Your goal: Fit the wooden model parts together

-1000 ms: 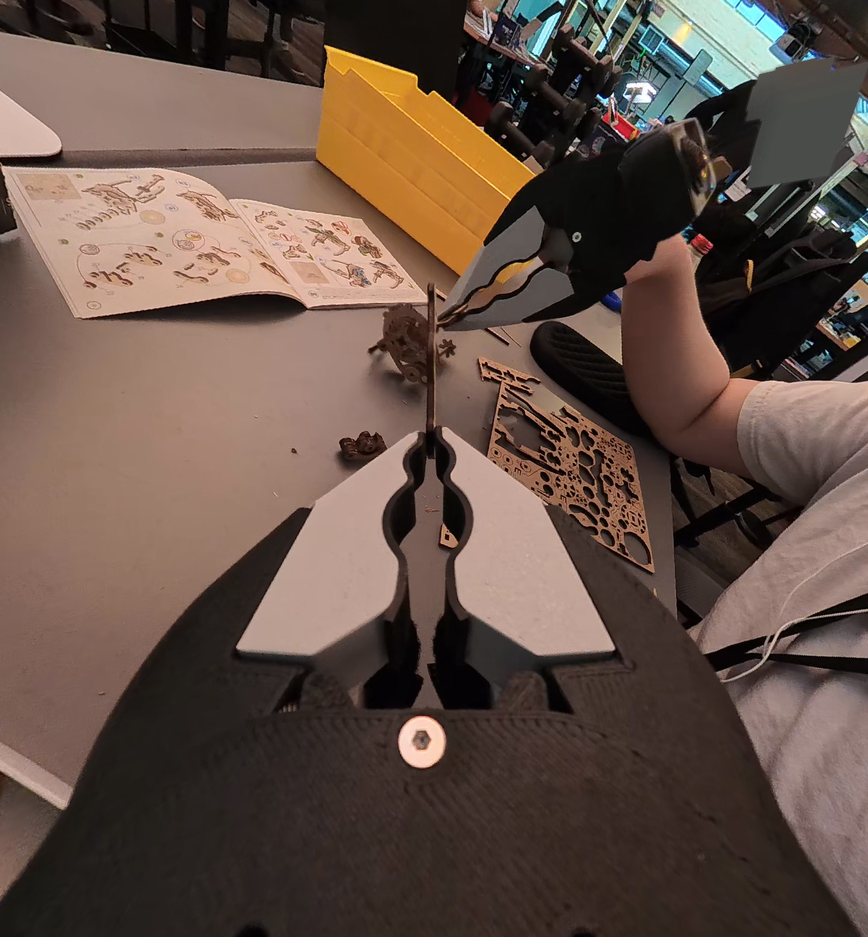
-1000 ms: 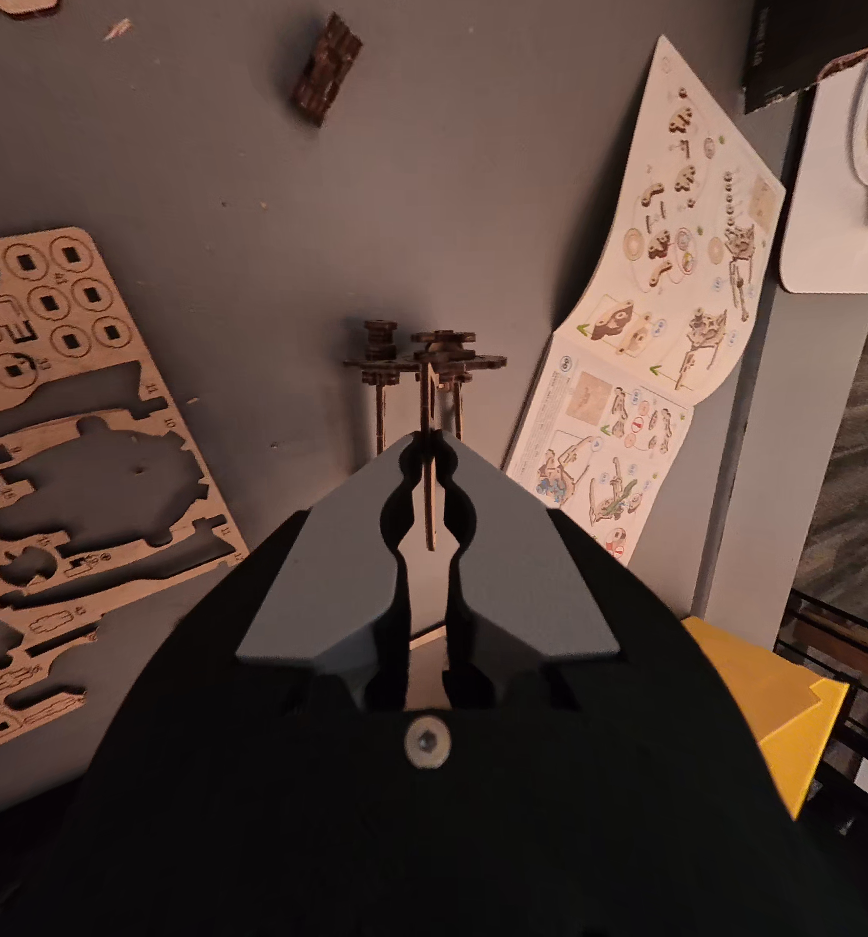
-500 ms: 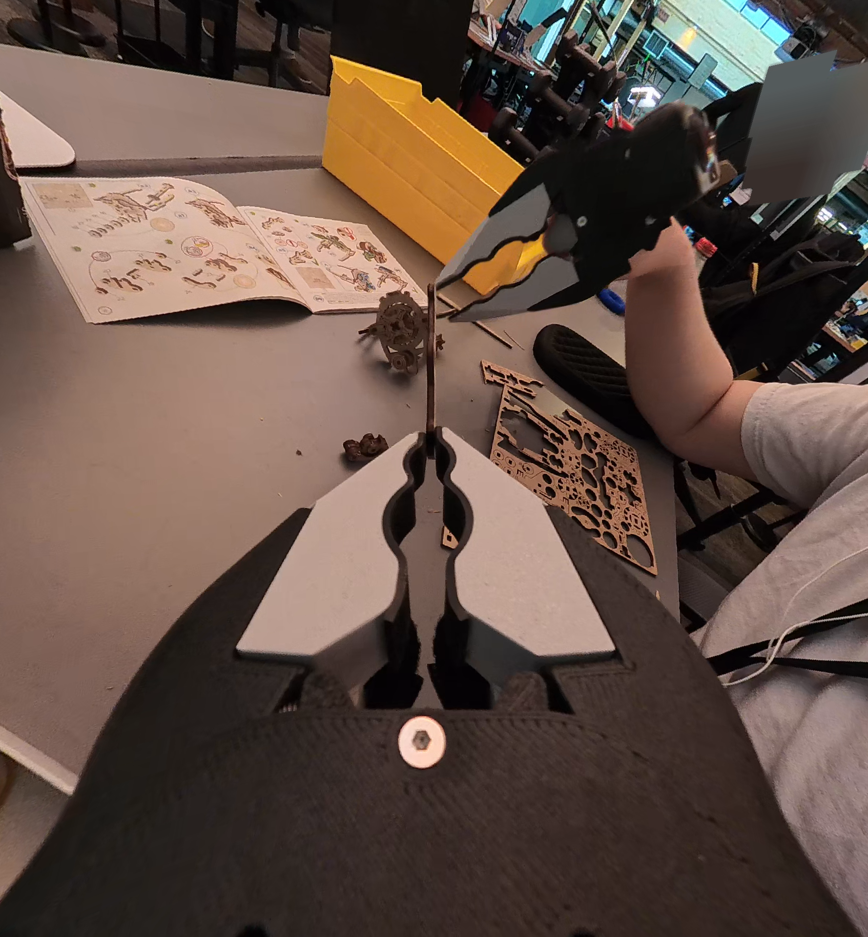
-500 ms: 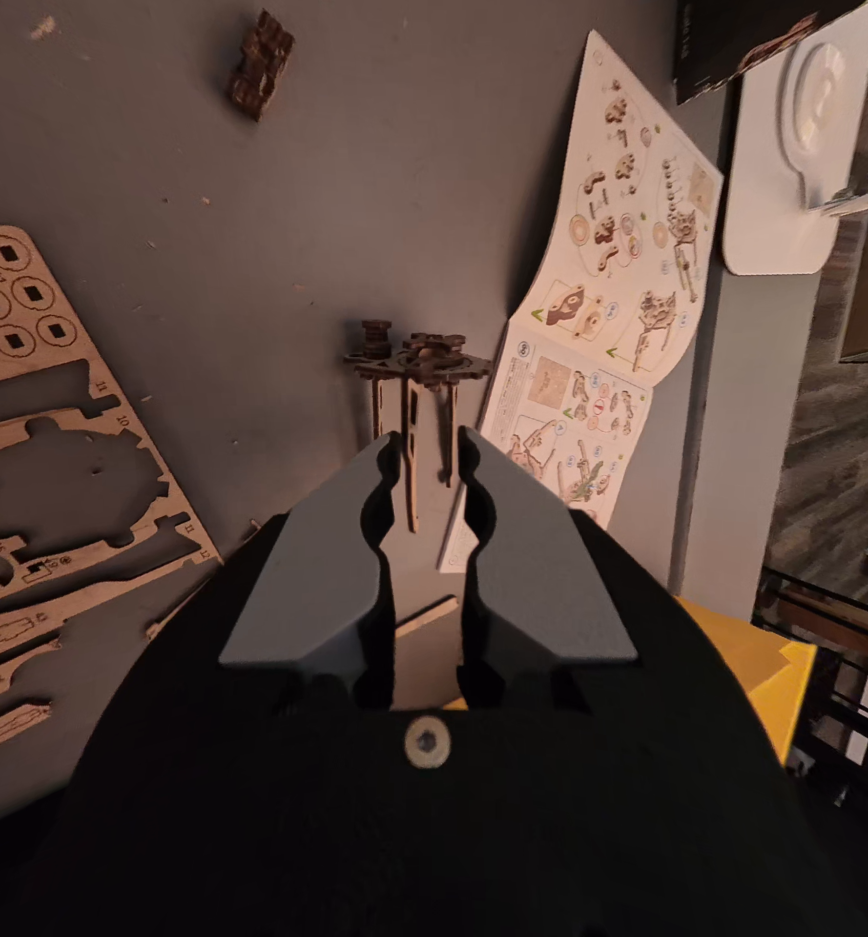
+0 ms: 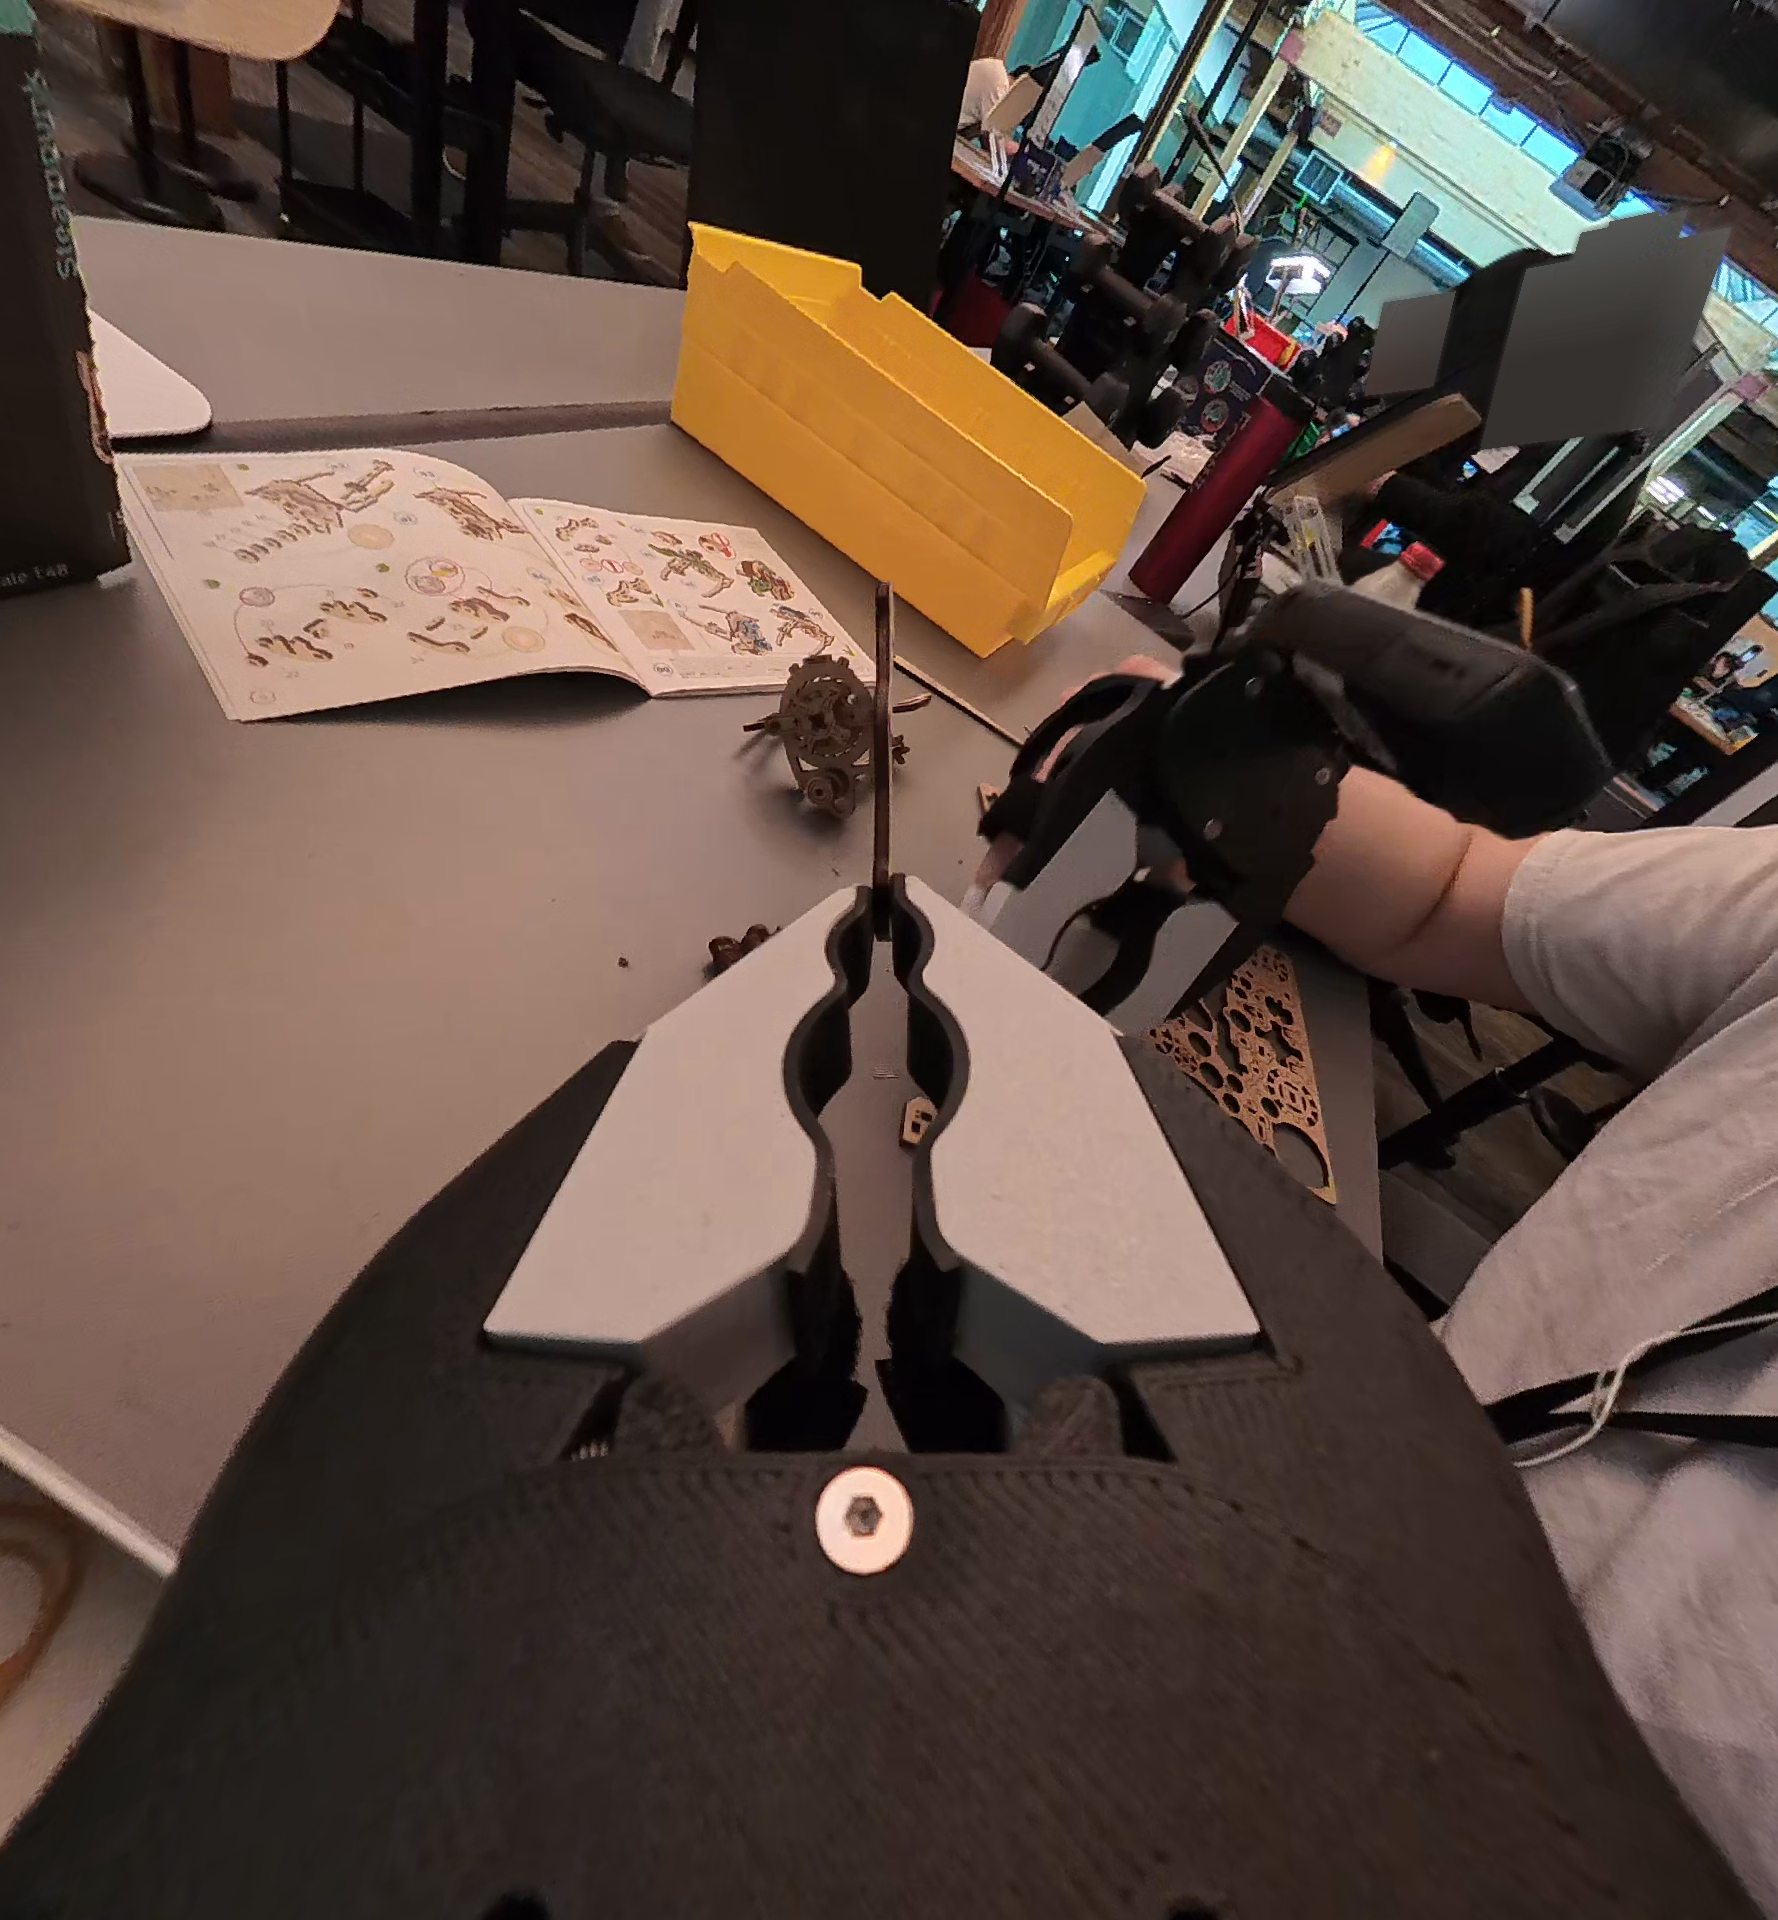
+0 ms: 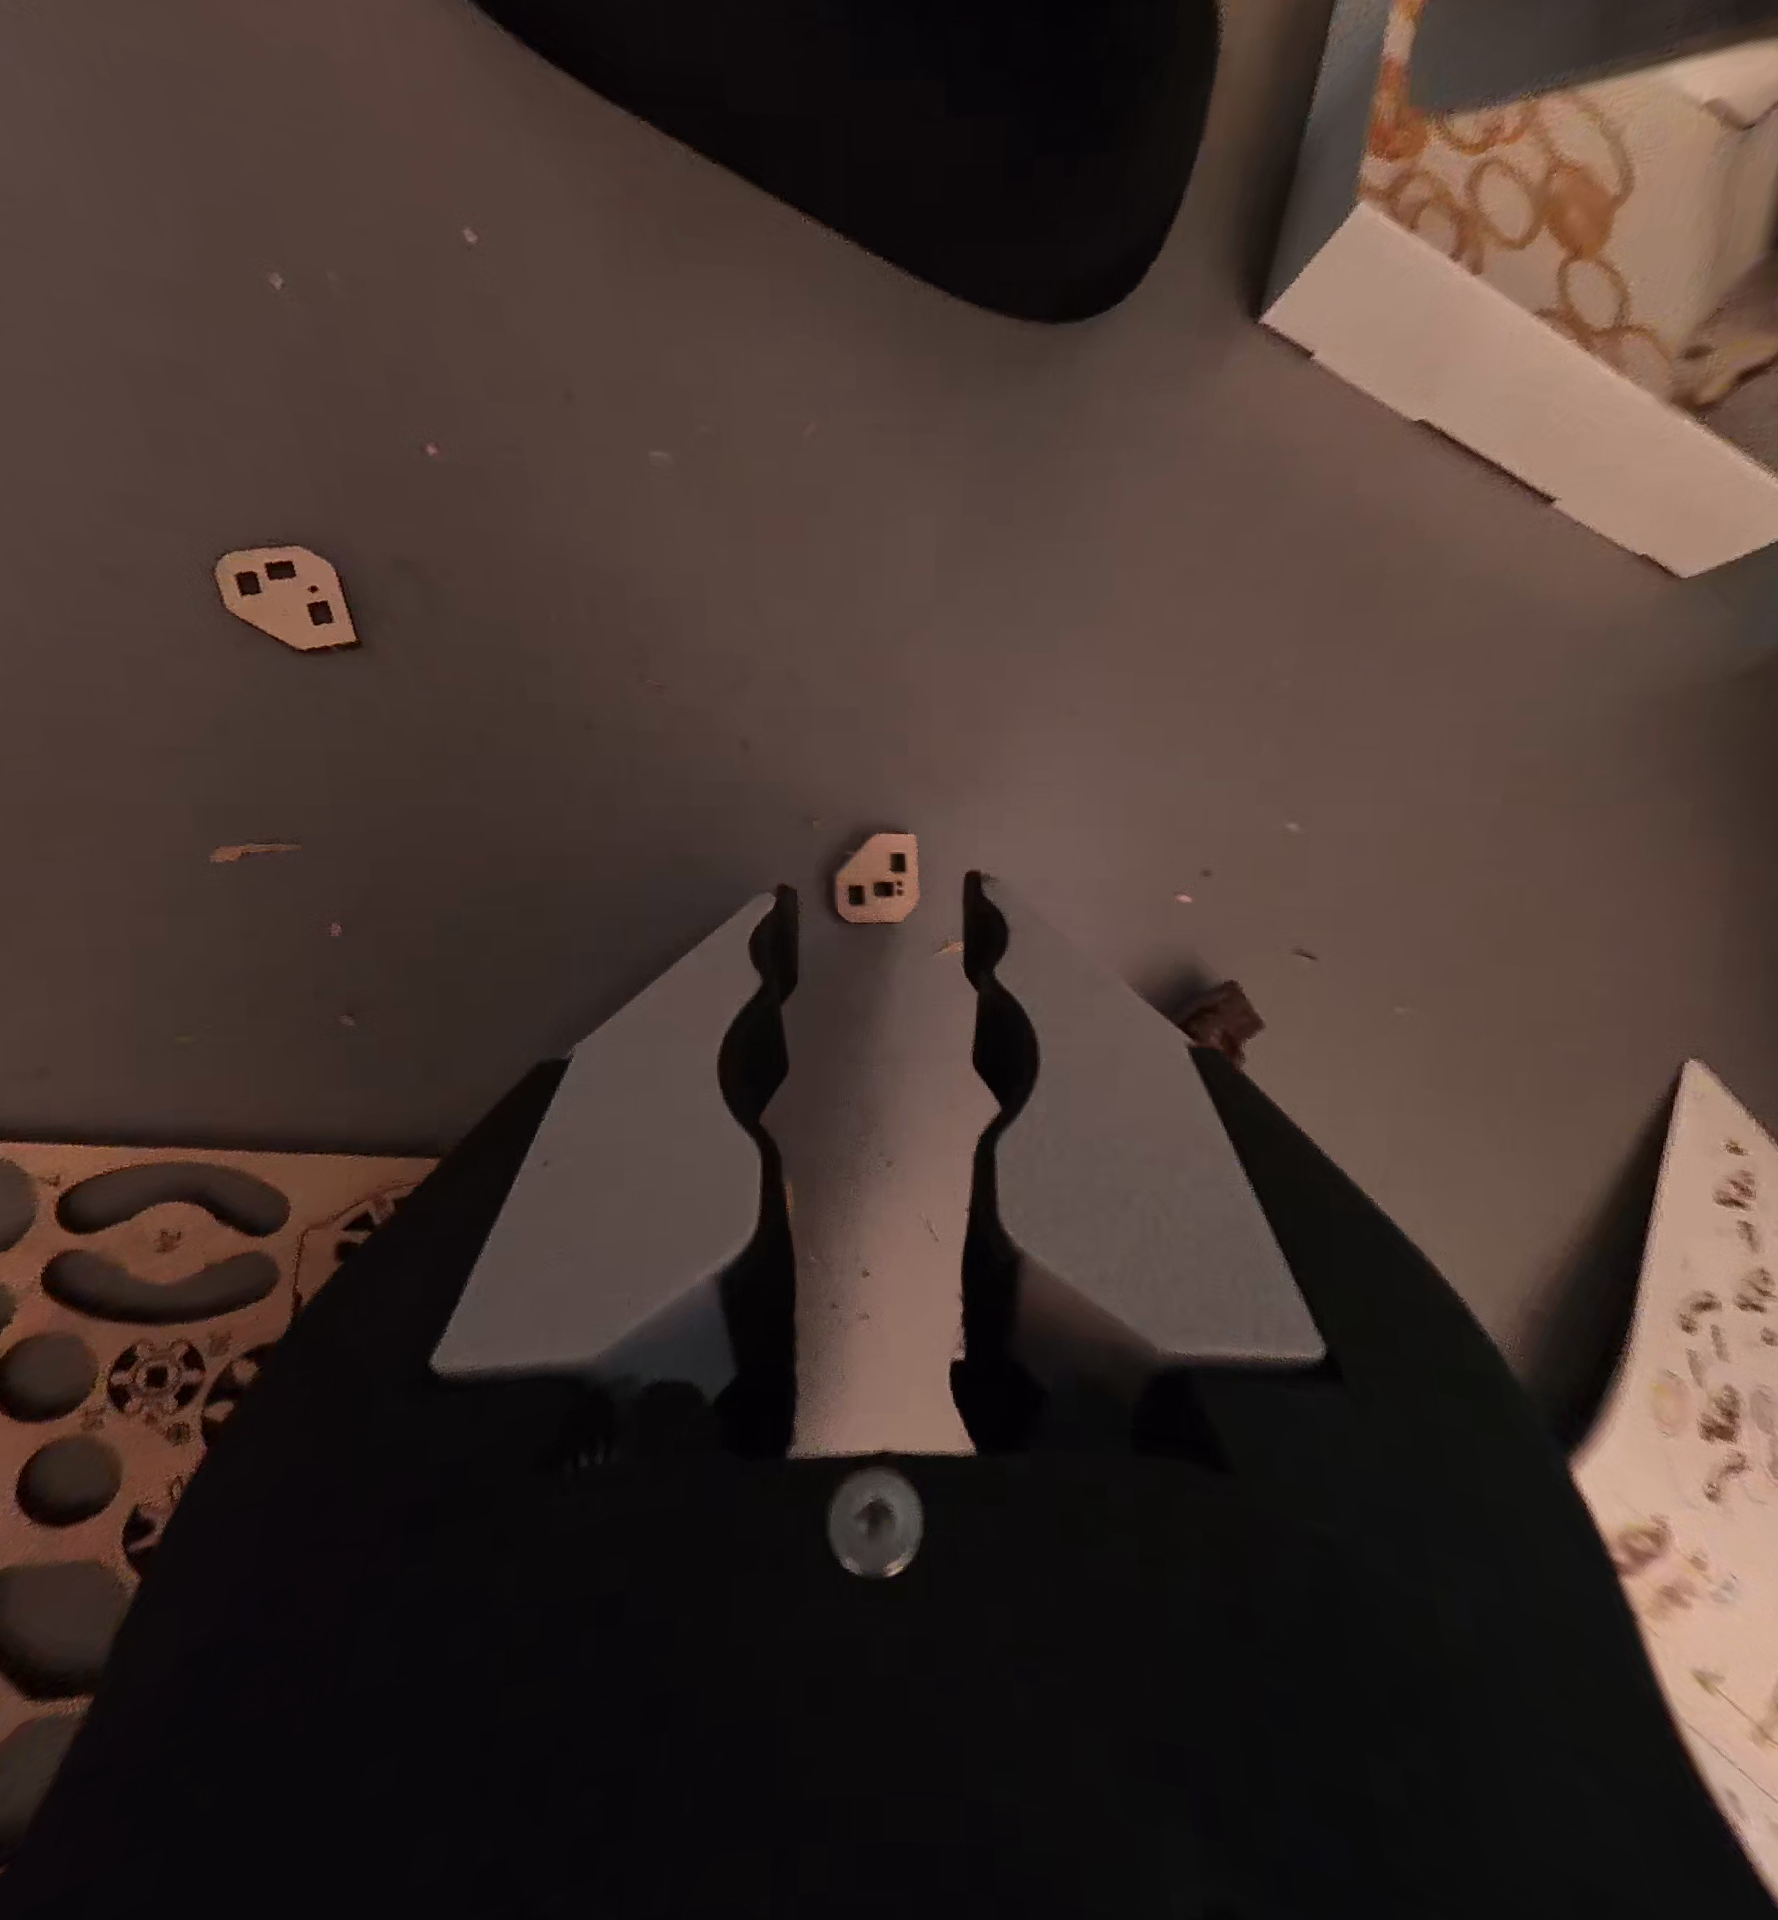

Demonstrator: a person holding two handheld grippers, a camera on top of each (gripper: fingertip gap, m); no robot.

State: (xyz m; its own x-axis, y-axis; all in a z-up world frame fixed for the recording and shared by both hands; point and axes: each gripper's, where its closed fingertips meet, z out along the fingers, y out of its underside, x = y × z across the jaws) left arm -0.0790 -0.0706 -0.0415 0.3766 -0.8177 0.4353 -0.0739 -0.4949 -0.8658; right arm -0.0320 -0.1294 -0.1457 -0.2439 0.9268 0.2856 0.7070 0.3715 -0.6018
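Left wrist view is showing the left gripper [image 5: 880, 896] with its fingers [image 5: 719, 1091] pressed together on the near end of a thin dark wooden strip [image 5: 881, 727], which is standing edge-on and reaching away toward the small gear assembly [image 5: 825, 727] that is sitting on the grey bench [image 5: 293, 935] just short of the open instruction booklet [image 5: 428, 582]. Far right of that, the right gripper [image 5: 1010, 883] is tilting down to the bench beside the punched-out parts sheet [image 5: 1249, 1049], with a yellow bin [image 5: 885, 436] lying beyond. Right wrist view is looking down along the right gripper [image 6: 877, 899], whose fingers [image 6: 646, 1122] are standing well apart and empty, straddling a small pale plate [image 6: 877, 878] with square slots that is lying flat on the bench; a second, similar slotted plate [image 6: 287, 600] is lying well apart to the far left, and a dark wooden scrap [image 6: 1217, 1013] is resting just beside the right finger. These parts are looking like thin laser-cut plywood, so I am judging them very light, stiff across the face yet brittle at tabs and slots, and liable to skid on the smooth bench. The small plate is offering almost no height for a hold, so the fingers are probably needing to close across its opposite edges, low and square, with gentle pressure. The strip is likely bearing load best along its length, so pushing it sideways risks snapping it.
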